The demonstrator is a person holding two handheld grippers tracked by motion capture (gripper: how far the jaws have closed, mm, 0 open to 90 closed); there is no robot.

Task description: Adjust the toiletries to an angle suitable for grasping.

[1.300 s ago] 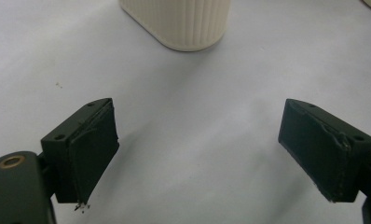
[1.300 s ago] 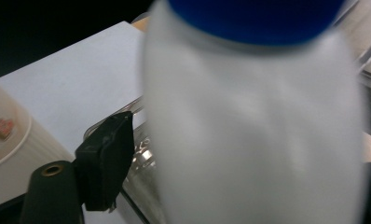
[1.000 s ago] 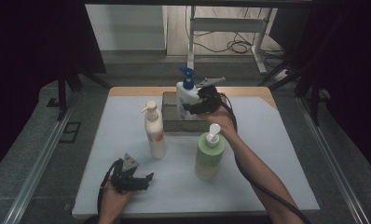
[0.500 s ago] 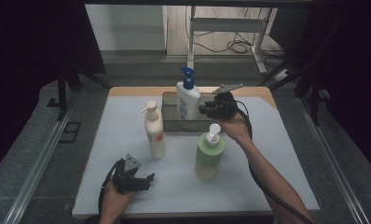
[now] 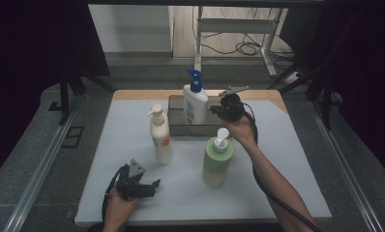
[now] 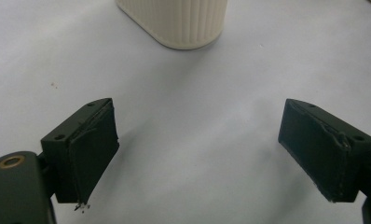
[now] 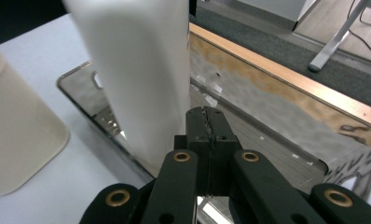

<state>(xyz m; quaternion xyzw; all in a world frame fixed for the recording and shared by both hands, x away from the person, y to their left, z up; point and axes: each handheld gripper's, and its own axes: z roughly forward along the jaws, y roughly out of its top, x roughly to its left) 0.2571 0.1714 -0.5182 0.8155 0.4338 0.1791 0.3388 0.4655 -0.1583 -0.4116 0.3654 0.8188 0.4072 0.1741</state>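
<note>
A white bottle with a blue pump stands upright in a shallow metal tray at the back of the table. My right gripper hovers just right of it; its jaws have just been closing and now meet with nothing between them. In the right gripper view the shut gripper points past the white bottle at the tray. My left gripper rests at the front left, open and empty, facing the base of a cream pump bottle.
The cream pump bottle stands mid-left on the white mat, and a green pump bottle stands just in front of my right hand. The wooden table edge runs behind the tray. A metal stand and cables lie beyond.
My right gripper has left the white bottle, drawn back to the right of it and shut its jaws. The bottle stays upright in the tray. The left gripper has not moved.
</note>
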